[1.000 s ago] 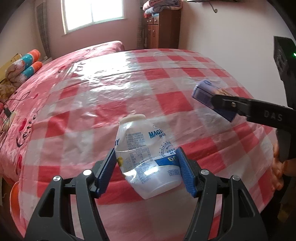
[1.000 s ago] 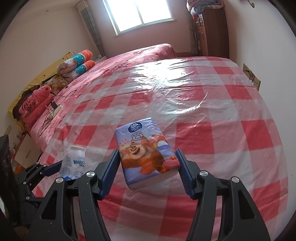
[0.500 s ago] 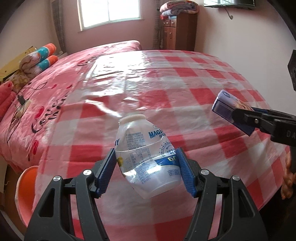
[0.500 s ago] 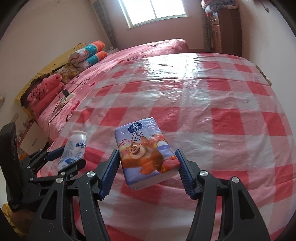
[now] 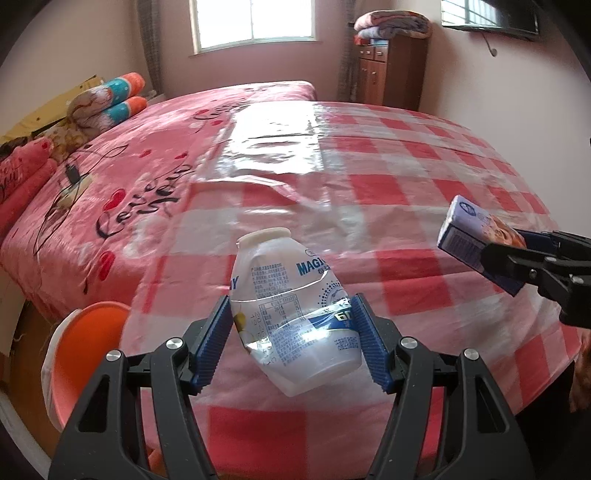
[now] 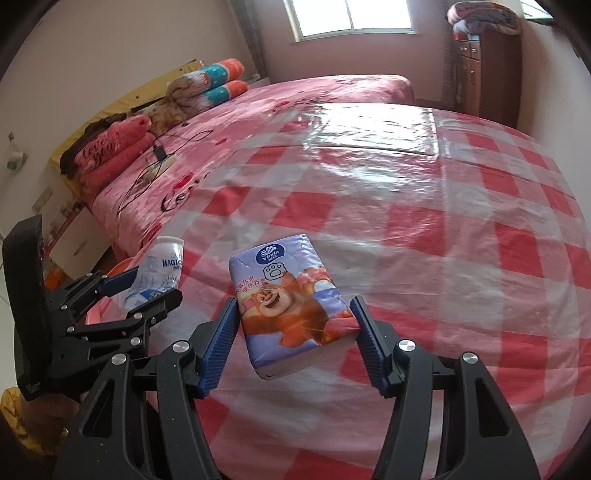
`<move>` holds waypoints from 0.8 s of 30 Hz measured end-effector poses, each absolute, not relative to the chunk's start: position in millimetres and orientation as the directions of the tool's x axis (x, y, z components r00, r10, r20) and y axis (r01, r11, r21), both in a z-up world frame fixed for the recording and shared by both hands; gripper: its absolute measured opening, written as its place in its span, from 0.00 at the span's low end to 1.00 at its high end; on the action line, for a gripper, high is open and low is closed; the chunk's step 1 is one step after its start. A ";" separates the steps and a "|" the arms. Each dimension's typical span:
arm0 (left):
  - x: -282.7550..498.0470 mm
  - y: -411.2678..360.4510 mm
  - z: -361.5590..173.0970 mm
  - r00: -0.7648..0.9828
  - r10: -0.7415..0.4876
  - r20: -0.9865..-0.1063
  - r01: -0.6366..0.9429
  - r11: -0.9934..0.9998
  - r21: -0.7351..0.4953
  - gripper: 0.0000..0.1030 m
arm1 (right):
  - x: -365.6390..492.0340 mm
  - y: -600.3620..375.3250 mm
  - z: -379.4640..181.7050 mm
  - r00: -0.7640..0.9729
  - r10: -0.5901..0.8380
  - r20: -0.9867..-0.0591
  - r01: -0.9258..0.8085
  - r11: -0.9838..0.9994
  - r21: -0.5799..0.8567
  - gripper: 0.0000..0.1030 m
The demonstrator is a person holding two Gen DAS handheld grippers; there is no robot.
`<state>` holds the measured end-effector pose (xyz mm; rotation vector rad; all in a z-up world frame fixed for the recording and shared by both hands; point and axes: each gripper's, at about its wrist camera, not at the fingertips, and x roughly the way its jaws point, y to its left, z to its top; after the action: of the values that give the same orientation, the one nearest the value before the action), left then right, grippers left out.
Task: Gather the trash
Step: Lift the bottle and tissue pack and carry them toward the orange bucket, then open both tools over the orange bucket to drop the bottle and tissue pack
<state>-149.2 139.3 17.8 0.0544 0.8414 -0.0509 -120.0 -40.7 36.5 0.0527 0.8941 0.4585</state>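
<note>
left gripper (image 5: 293,343): jaws pinching a crumpled clear plastic bottle (image 5: 291,314) by its lower body, blue ribbed pads (image 5: 216,343) pressed into both sides. It also shows at the left edge of the right wrist view (image 6: 147,288), bottle (image 6: 159,275) in its grip.
bottle writing: blue "MAGI..." on the shoulder, rest of the word wraps out of sight. There's a block of small print and a table under it, too tiny to read, plus a big "60"-ish figure on the blue band. White cap, pointing up and away, body dented and tilted.
right gripper (image 6: 293,336): jaws clamped on a soft pack of pocket tissues (image 6: 290,306), pads squeezing its long sides. In the left wrist view it comes in from the right (image 5: 517,258) with the pack (image 5: 476,240) seen end-on.
tissue pack writing: "Vinda" in a dark blue oval at the top, white paw print below it, a couple lines of red Chinese characters, and a cartoon brown bear on the purple wrapper.
where the trash is: both pieces are up in the air over the red-and-white checked plastic sheet (image 6: 443,240), neither one touching it. The bottle is to the left of the tissues.
bed (image 5: 122,173): pink cover with hearts and black script reading something like "Love you"; the same on a pink pillow (image 6: 107,147) by the headboard.
orange bin (image 5: 88,343): low on the left, beside the bed's edge, just left of the left gripper.
background: wooden cabinet (image 5: 391,70) with folded blankets on top, window (image 5: 255,20) behind.
</note>
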 end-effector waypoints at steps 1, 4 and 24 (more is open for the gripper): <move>-150.7 144.3 17.5 0.665 -0.019 -0.746 0.057 0.998 0.026 0.64 | -120.3 -36.3 35.9 0.529 0.410 -0.743 -0.370 0.900 0.233 0.60; -154.1 157.5 17.0 0.666 -0.004 -0.746 0.033 0.999 0.024 0.64 | -122.0 -24.7 35.5 0.512 0.417 -0.751 -0.390 0.892 0.229 0.60; -172.5 240.0 8.2 0.654 0.090 -0.751 -0.132 0.991 0.004 0.64 | -127.6 55.4 35.3 0.433 0.456 -0.778 -0.529 0.827 0.190 0.60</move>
<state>-172.5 240.0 8.2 -0.0527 0.8489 0.1254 -127.6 55.4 35.3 -0.0869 0.9403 0.6142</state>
